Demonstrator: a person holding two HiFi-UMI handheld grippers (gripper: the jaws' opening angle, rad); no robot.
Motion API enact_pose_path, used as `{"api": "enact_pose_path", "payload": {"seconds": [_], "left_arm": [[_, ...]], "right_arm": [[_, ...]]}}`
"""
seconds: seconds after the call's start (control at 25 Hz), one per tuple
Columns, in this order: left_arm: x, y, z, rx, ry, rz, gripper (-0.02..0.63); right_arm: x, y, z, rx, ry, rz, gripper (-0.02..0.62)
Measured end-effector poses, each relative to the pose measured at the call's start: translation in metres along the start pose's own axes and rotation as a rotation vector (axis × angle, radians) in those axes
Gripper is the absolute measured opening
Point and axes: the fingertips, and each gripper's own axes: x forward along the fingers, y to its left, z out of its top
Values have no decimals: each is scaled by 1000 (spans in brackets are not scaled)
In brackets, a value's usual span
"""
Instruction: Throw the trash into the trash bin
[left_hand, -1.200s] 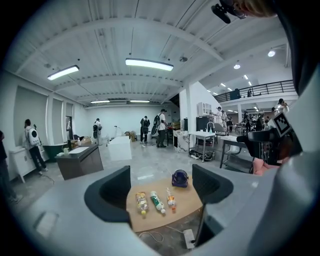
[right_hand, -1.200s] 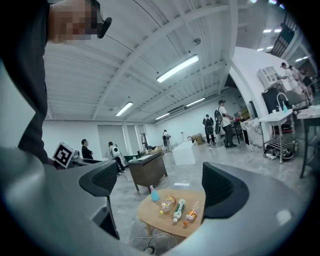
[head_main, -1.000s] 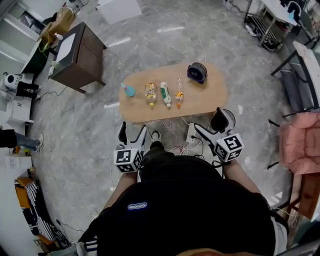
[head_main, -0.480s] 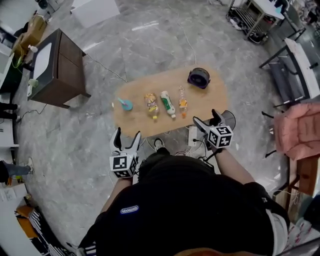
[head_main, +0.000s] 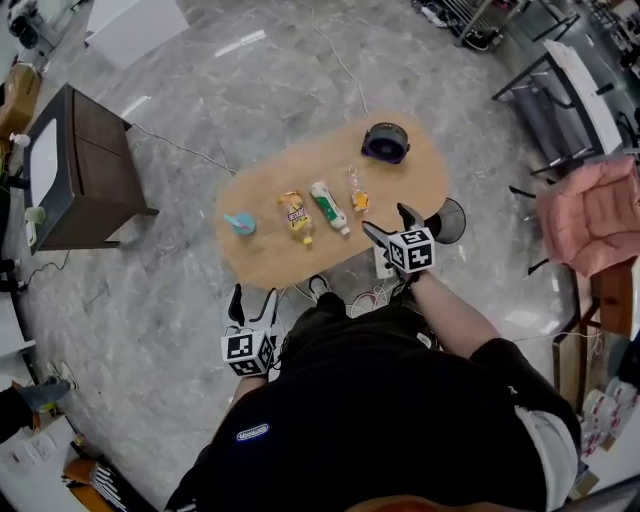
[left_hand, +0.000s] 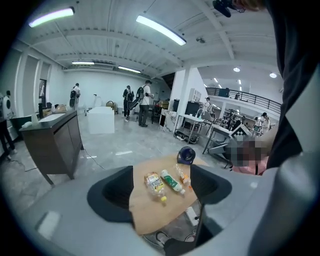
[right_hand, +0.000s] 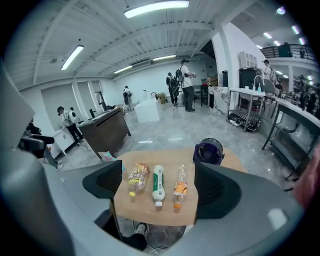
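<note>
Three plastic bottles lie side by side on the oval wooden table (head_main: 270, 255): a yellow-label bottle (head_main: 294, 214), a green-label bottle (head_main: 328, 207) and an orange-label bottle (head_main: 358, 191). My right gripper (head_main: 386, 219) is open and empty at the table's near edge, just short of the orange-label bottle (right_hand: 180, 187). My left gripper (head_main: 253, 296) is open and empty, low over the floor, short of the table. A dark round bin (head_main: 449, 221) stands on the floor by the table's right end. In the left gripper view the yellow-label bottle (left_hand: 155, 183) shows between the jaws.
A purple fan (head_main: 385, 143) stands at the table's far right and a small teal object (head_main: 240, 223) at its left. A power strip with cables (head_main: 381, 266) lies on the floor under the near edge. A dark cabinet (head_main: 75, 165) is far left; a pink-draped chair (head_main: 595, 215) is right.
I have stepped closer to the table. My right gripper has risen and moved forward to the table's near edge. My left gripper has stayed low beside me.
</note>
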Motion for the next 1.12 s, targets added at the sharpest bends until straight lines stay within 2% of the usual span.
{"api": "enact_pose_path", "payload": {"seconds": [0.2,0.4,0.56,0.68,0.84,0.92,1.12], "left_arm": [[-2,14,-18,40,64,43,359],[-7,10,-50,88,167,104,354],[-2,0,-70,58,214,138,348],[2,-11,-72,107,198,176,344],[4,-44,-63,200,160,192,334],[16,-52,-70,199,178,172,331],[32,-52,-86,148,222,162,331]], "right_arm": [[56,-36,-36,17,74,-27,459],[125,-75,-82,17,133,-26,436],[160,-86,-111,17,171,0,423],[182,-92,-126,-12,179,23,414],[200,-89,-130,-126,157,70,391],[214,-91,-138,-154,181,84,393],[238,-100,-155,-85,233,84,396]]}}
